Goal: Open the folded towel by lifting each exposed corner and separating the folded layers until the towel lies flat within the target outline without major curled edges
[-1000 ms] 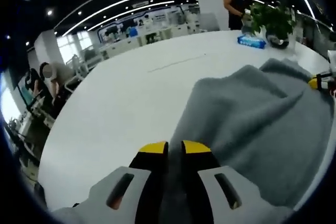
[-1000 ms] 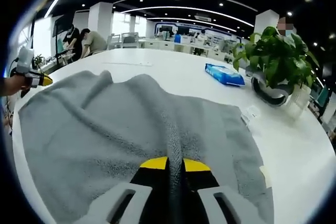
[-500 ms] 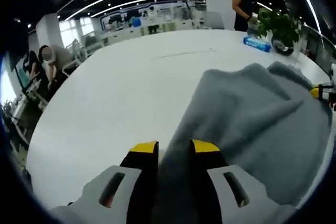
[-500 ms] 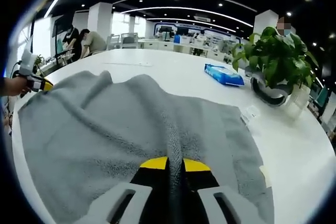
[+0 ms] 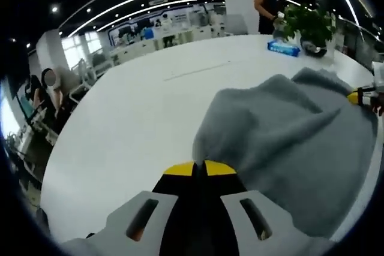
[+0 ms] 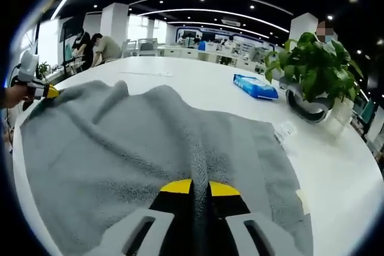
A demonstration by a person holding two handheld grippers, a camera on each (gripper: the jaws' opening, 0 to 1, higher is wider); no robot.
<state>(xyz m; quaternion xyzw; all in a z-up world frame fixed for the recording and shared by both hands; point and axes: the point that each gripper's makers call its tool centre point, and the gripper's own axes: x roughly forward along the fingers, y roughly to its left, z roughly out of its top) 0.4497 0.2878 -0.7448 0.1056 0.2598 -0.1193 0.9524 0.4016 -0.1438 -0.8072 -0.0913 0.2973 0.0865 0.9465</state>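
We see a grey towel (image 6: 138, 148) spread over a white table (image 5: 138, 118), rumpled into soft ridges rather than lying flat; in the left gripper view the left gripper (image 5: 200, 169) has its yellow-tipped jaws pressed together on a corner of the towel, the cloth rising in a peak from the tips; in the right gripper view the right gripper (image 6: 200, 187) pinches a raised fold of the towel between its narrow jaws, the fold running away from the tips like a seam. At the far left edge of the right gripper view we see the left gripper at the towel's corner, held by a hand (image 6: 12, 95); beyond the towel on the table lie a blue packet (image 6: 256, 85) and a potted plant (image 6: 312, 70), well apart from the cloth; people stand and sit in the bright office behind.
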